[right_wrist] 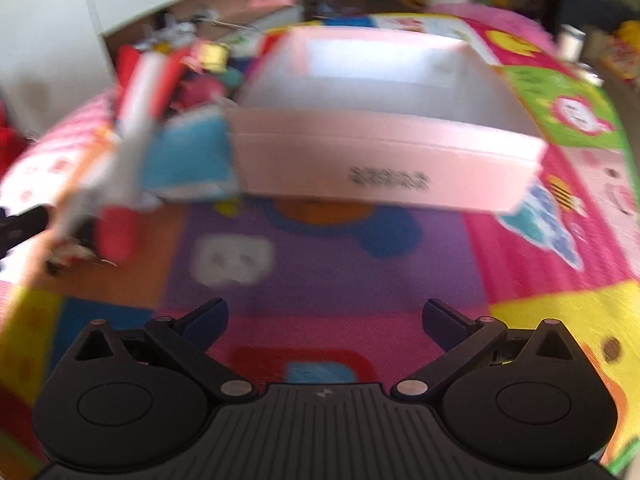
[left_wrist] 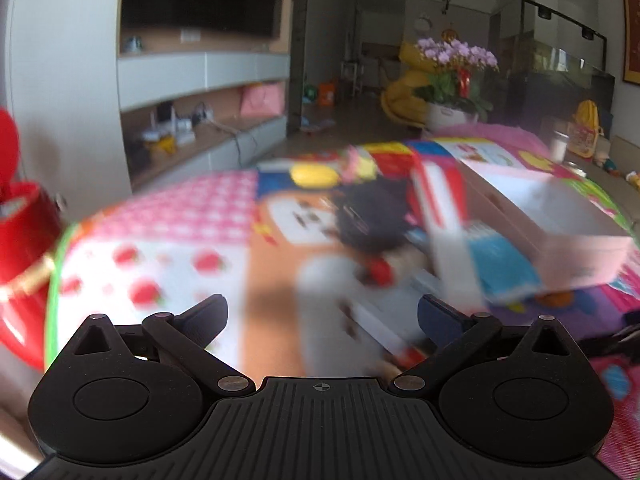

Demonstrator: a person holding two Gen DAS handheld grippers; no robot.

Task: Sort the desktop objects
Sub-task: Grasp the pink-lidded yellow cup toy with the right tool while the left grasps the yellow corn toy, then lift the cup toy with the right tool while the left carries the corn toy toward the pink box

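Both views are motion-blurred. An open pink box (right_wrist: pixel 384 160) stands on the colourful play mat (right_wrist: pixel 320 272); it also shows at the right of the left wrist view (left_wrist: pixel 560 216). A heap of small objects lies left of it: a white and red tube-like item (left_wrist: pixel 444 216), a blue packet (left_wrist: pixel 504 268), a dark object (left_wrist: pixel 372 216), a white object (left_wrist: pixel 332 292) and a yellow one (left_wrist: pixel 314 175). The heap also shows in the right wrist view (right_wrist: pixel 140 128). My left gripper (left_wrist: pixel 322 316) is open and empty just before the heap. My right gripper (right_wrist: pixel 324 318) is open and empty, short of the box.
A red container (left_wrist: pixel 24 248) stands at the mat's left edge. Behind the mat are a TV wall unit with shelves (left_wrist: pixel 204 92), a potted purple flower (left_wrist: pixel 456 76) and a small cup (left_wrist: pixel 559 145) at the far right.
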